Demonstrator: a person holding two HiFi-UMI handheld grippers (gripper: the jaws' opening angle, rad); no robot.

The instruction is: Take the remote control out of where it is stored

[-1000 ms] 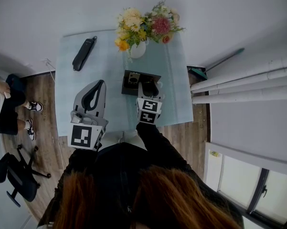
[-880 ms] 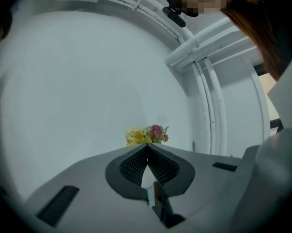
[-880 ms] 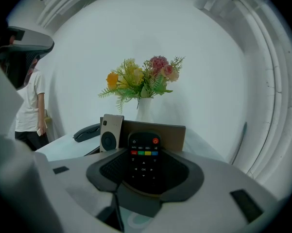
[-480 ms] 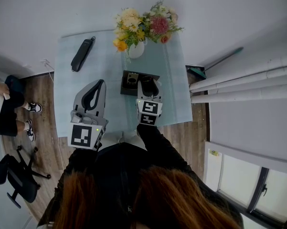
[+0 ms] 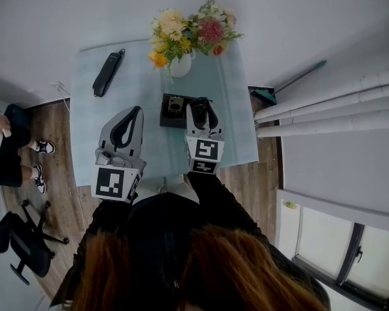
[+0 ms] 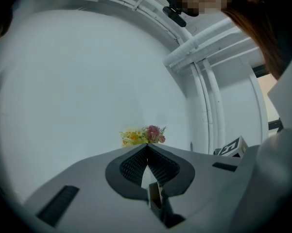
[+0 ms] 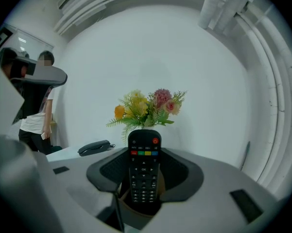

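The black remote control [image 7: 144, 171] stands upright between my right gripper's [image 7: 145, 154] jaws, buttons facing the camera, with the dark pads pressed on its two long sides. In the head view the right gripper [image 5: 199, 107] hangs above the table [image 5: 90, 128], just right of the small black storage box [image 5: 173, 111]; the remote [image 5: 201, 114] shows there only as a dark shape between the jaws. My left gripper [image 5: 135, 111] hovers to the left of the box, jaws shut and empty, its tips [image 6: 146, 147] meeting.
A white vase of yellow and pink flowers [image 5: 181, 34] stands at the table's far edge, behind the box. A black telephone handset [image 5: 107, 74] lies at the far left corner. A person [image 7: 36, 115] stands left of the table. White pipes [image 5: 323, 109] run along the right.
The right gripper has risen with the remote in its jaws, away from the storage box. The left gripper has stayed where it was.
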